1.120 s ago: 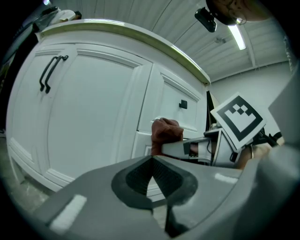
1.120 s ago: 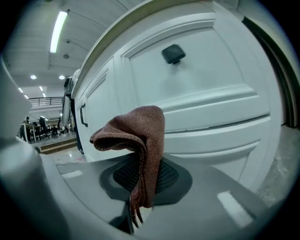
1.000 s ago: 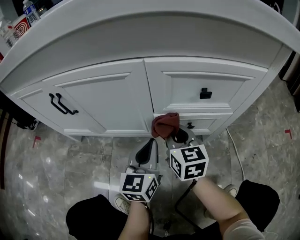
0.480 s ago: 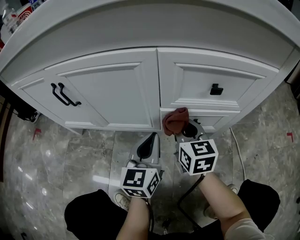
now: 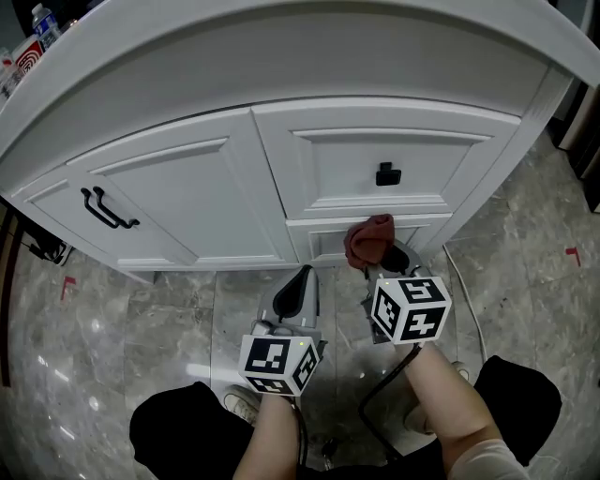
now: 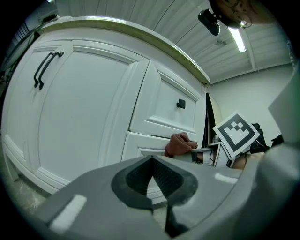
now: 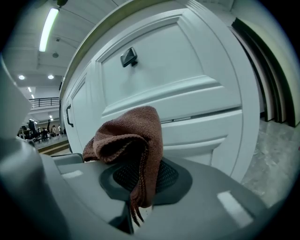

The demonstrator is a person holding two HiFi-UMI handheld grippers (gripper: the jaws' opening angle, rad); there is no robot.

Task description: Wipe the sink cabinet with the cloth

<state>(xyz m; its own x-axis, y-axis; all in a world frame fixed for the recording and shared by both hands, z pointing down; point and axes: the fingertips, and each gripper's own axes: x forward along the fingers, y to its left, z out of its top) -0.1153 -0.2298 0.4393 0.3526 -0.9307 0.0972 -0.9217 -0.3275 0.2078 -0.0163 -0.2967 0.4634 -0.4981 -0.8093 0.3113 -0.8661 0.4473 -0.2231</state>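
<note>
The white sink cabinet fills the upper half of the head view, with a door at left and two drawers at right. My right gripper is shut on a bunched reddish-brown cloth, which presses against the front of the lower drawer. In the right gripper view the cloth hangs between the jaws just in front of that drawer. My left gripper hangs shut and empty over the floor, a little left of the cloth; its view shows the cloth to its right.
A black bar handle is on the door and a black knob on the upper drawer. Grey marble floor lies below. A thin cable runs along the floor at right. Bottles stand at the far left.
The cloth in my right gripper has slid rightward along the lower drawer front, from near the door edge toward the drawer's middle. The left gripper has barely moved.
</note>
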